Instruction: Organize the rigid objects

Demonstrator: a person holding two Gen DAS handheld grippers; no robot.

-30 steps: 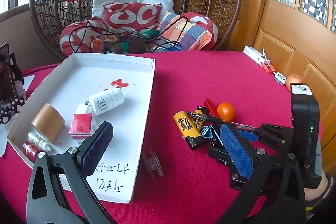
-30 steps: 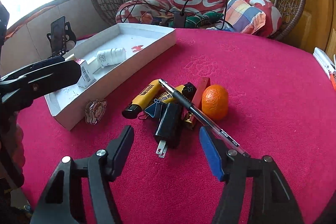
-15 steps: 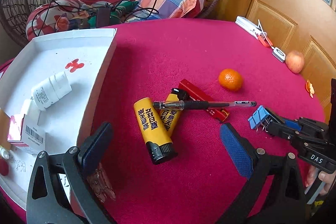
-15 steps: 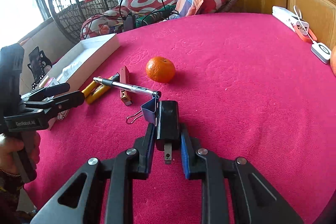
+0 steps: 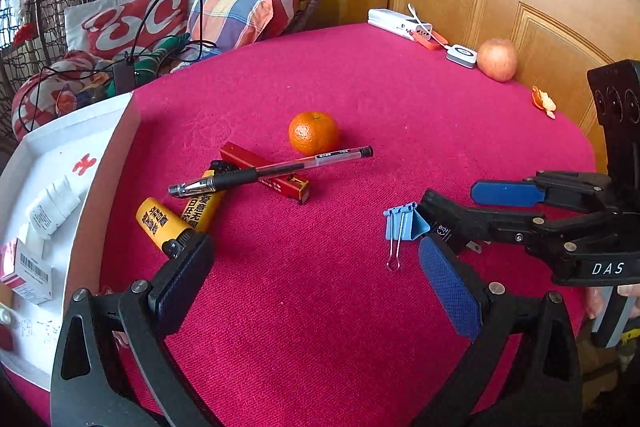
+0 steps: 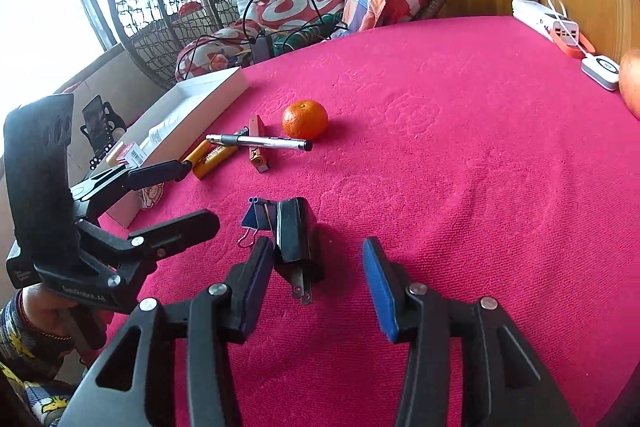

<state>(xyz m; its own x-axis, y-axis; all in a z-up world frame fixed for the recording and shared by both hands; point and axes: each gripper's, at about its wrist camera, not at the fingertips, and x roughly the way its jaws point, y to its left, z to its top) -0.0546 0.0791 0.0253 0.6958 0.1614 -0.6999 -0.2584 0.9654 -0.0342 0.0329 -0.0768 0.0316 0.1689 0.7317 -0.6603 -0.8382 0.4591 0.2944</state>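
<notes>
Item: black plug adapter [image 6: 294, 235], lying on the red tablecloth [image 6: 460, 187] touching the blue binder clip [image 6: 253, 217]. Long axis runs toward our right gripper [image 6: 316, 283], jaws opening, unloaded around it. Left gripper [image 5: 316, 283] spread, empty, farther.
</notes>
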